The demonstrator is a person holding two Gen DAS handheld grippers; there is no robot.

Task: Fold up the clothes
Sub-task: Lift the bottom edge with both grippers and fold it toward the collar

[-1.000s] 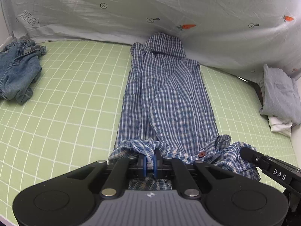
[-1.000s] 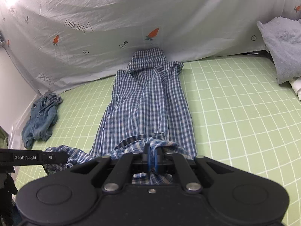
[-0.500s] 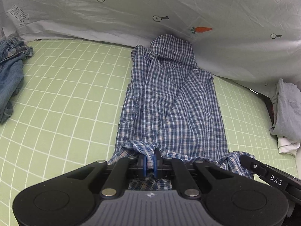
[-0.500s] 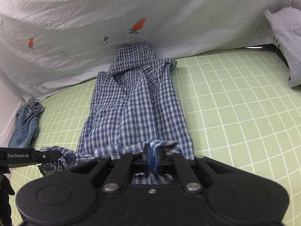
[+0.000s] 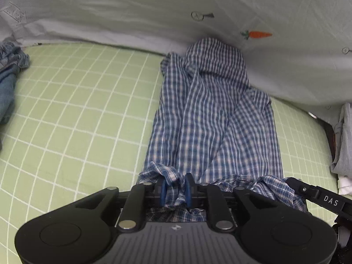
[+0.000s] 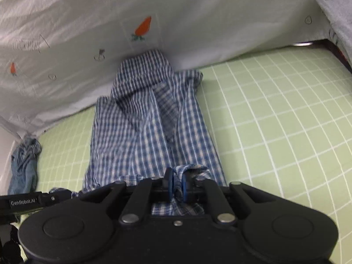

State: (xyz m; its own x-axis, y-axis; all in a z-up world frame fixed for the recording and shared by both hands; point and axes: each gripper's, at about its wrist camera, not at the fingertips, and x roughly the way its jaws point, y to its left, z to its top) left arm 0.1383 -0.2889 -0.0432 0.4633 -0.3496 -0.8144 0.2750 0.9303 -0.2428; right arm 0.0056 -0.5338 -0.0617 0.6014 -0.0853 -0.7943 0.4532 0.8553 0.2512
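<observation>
A blue and white checked shirt (image 5: 211,118) lies lengthwise on the green grid mat (image 5: 83,101), its collar against the white backdrop sheet. It also shows in the right wrist view (image 6: 149,132). My left gripper (image 5: 175,188) is shut on the shirt's near hem at its left corner. My right gripper (image 6: 176,186) is shut on the near hem at its right corner. Both hold the hem bunched and lifted over the shirt's lower part. The other gripper's finger shows at the frame edge in each view.
Blue jeans (image 5: 8,83) lie crumpled at the mat's far left, also in the right wrist view (image 6: 24,165). A grey folded garment (image 5: 345,140) sits on something white at the right edge. The white sheet with carrot prints (image 5: 176,17) rises behind the mat.
Both grippers have carried the shirt's hem forward toward the collar. The shirt looks shorter and the backdrop is closer.
</observation>
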